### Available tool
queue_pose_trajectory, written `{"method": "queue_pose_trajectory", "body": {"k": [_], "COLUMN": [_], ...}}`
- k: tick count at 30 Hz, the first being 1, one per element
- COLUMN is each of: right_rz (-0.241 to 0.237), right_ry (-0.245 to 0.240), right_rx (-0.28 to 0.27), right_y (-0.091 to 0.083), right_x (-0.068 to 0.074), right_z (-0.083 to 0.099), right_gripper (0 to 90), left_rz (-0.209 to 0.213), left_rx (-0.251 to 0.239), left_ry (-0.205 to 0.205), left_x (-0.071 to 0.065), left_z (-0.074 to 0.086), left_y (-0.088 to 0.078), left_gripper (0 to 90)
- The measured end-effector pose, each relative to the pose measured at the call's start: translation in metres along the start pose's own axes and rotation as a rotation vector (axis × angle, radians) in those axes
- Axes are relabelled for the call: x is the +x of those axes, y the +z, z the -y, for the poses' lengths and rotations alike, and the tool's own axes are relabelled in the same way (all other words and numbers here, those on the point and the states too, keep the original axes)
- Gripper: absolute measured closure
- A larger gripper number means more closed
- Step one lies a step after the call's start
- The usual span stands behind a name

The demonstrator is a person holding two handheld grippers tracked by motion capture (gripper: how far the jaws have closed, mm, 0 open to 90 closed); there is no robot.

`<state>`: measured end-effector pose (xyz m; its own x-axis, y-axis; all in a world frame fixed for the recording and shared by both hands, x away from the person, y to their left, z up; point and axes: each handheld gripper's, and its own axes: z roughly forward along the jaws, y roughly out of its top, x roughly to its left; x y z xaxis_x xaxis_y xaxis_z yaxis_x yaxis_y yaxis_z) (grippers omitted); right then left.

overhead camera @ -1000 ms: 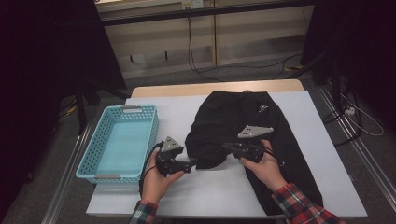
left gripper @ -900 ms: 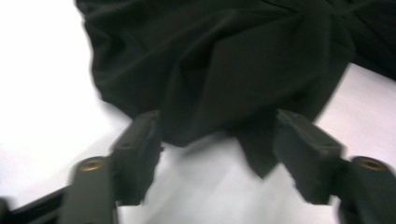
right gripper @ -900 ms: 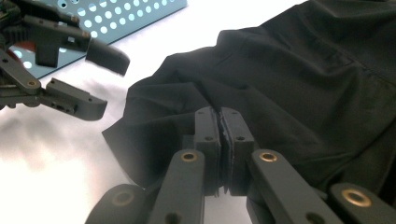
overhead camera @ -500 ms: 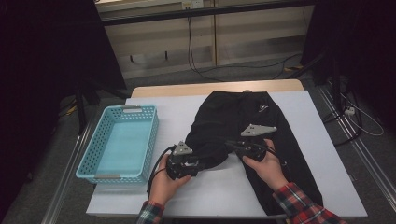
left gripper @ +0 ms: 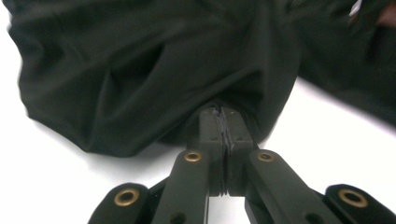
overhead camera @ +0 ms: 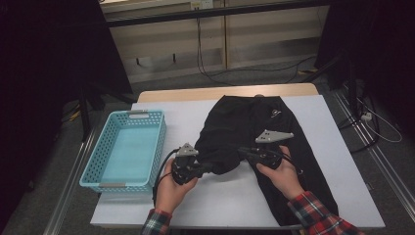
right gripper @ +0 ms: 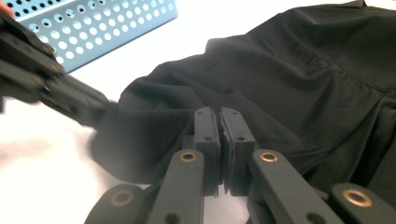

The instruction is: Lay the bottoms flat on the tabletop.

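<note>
A: Black trousers [overhead camera: 254, 132] lie spread on the white table [overhead camera: 215, 205], with the blue basket [overhead camera: 125, 149] at their 9 o'clock. Where do the fingers meet them?

B: The left gripper [overhead camera: 208, 168] has just been closing, and its fingers [left gripper: 212, 128] now pinch a bunched fold at the garment's near-left edge. The right gripper [overhead camera: 244, 152], toward 3 o'clock of it, is clamped on the cloth too.

A: Hands?

B: Both rise from 6 o'clock, grippers level, tips facing each other.

A: The cloth?

B: Dark, rumpled, lifted into folds between them.
</note>
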<state>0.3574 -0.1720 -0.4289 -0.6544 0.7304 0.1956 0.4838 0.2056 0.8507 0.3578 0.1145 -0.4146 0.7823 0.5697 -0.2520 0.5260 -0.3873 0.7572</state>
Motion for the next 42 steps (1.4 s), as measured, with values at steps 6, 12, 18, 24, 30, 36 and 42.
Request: {"method": "queue_pose_trajectory", "body": {"k": [6,12,18,24,30,36,42], "right_rz": [-0.013,-0.029,-0.064,-0.053,0.012,0.042,0.008], "right_ry": [-0.001,-0.028,-0.035,-0.04,-0.039,-0.091,-0.109], "right_rx": [-0.012,0.004,0.006,0.011,0.057,0.071,0.068], "right_y": [-0.003,-0.006,-0.011,-0.013,-0.008,-0.01,-0.017], "right_x": [0.001,0.007,0.011,0.01,0.004,0.009,0.013], "right_z": [-0.001,-0.001,0.001,0.003,0.01,0.009,0.01], "right_gripper": [86.3,85.8,86.5,84.1,80.3,70.7,71.8], "left_rz": [0.013,0.001,-0.024,-0.049,-0.062,-0.06,-0.059], "left_rx": [-0.054,-0.106,-0.12,-0.098,-0.048,-0.039,-0.039], "left_ry": [-0.022,-0.049,-0.047,-0.057,-0.097,-0.103,-0.101], "left_x": [0.001,0.007,0.011,0.018,0.027,0.028,0.026], "left_z": [-0.008,-0.01,-0.014,-0.012,-0.004,-0.003,-0.004], "left_y": [-0.018,-0.033,-0.04,-0.034,-0.025,-0.024,-0.025], "left_gripper": [88.9,88.9,88.9,88.9,88.8,88.7,88.7]}}
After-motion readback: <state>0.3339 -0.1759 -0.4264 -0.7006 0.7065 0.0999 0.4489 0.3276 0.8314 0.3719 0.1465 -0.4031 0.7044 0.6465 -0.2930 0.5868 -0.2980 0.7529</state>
